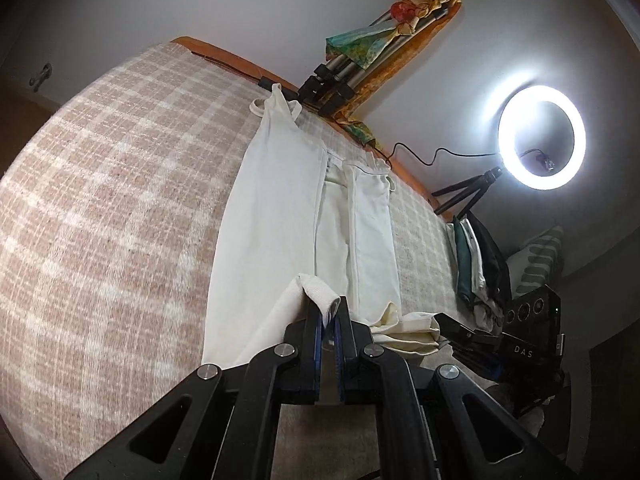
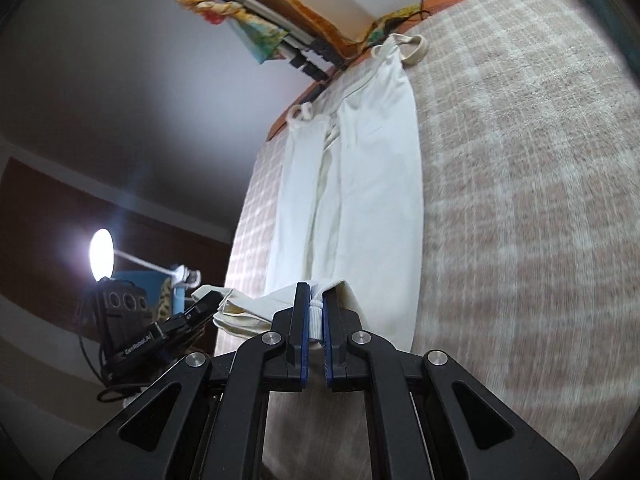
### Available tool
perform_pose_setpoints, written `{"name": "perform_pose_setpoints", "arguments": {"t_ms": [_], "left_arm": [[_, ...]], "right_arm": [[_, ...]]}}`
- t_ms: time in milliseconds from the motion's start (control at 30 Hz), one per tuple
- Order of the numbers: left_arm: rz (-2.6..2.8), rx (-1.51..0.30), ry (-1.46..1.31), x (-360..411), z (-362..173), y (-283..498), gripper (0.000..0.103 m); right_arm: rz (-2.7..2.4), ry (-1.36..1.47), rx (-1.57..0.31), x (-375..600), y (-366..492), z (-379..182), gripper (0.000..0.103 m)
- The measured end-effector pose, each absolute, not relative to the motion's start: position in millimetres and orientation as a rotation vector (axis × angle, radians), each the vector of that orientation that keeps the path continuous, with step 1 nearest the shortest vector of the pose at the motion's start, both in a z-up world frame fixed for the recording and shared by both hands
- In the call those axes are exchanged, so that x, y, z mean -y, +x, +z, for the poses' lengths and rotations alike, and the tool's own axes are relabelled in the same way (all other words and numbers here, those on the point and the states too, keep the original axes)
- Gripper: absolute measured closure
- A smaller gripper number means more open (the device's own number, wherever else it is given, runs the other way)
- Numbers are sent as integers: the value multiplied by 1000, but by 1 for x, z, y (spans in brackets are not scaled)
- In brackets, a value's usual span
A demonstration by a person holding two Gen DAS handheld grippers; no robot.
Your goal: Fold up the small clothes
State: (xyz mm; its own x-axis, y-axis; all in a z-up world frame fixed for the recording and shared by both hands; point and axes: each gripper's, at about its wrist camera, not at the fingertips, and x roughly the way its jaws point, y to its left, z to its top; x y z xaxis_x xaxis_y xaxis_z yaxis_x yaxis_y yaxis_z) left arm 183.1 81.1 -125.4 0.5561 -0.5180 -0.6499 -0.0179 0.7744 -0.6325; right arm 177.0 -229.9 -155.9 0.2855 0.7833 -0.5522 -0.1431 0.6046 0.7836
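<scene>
From the left wrist view, the left gripper point(image 1: 329, 312) has its fingers point(image 1: 313, 320) pinched tight on the near hem of a cream top point(image 1: 276, 216). The top lies long and flat on a bed with a checked blanket point(image 1: 112, 200), and its straps reach the far edge of the bed. Both long sides look folded in to the middle already. The right gripper point(image 1: 452, 326) shows at the near edge too, with a bunch of the same hem at its tip. A ring light point(image 1: 542, 138) shines past the far right corner, near a pile of other clothes point(image 1: 480, 264). From the right wrist view, the right gripper point(image 2: 316, 312) is squeezed shut on the ribbed hem of the top point(image 2: 376, 184), at its near corner. The left gripper point(image 2: 200, 308) holds the other near corner. I think the step now is folding the top in half. Next, both hands should lift the hem together and carry it evenly toward the straps.
</scene>
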Motion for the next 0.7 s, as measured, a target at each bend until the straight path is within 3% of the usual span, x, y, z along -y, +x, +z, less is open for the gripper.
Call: {"name": "perform_pose_setpoints", "arguments": {"t_ms": [300,367,400,467,567,700], "left_arm": [[-293,-963,-613,-83,-151,227,100],[-280,-967,-603,-82,-155,232,86],[-278,-964,-604,-83,-155,233,77],[-269,-950,-600,-88,-152,233,74],[-265,-911,-554,-93,-140,225,71],[-276,-883,-469,-93,-130,207,72]], "right_arm": [[612,728,-1162,226,221,-183,99],[606,725,-1165,226,226,-185,98],[603,722,-1165,227,228,-185,95],[579,698,-1164,228,232,-182,94],[563,665,-1156,231,235,-176,74],[573,587,-1106,232,222,-158,72]]}}
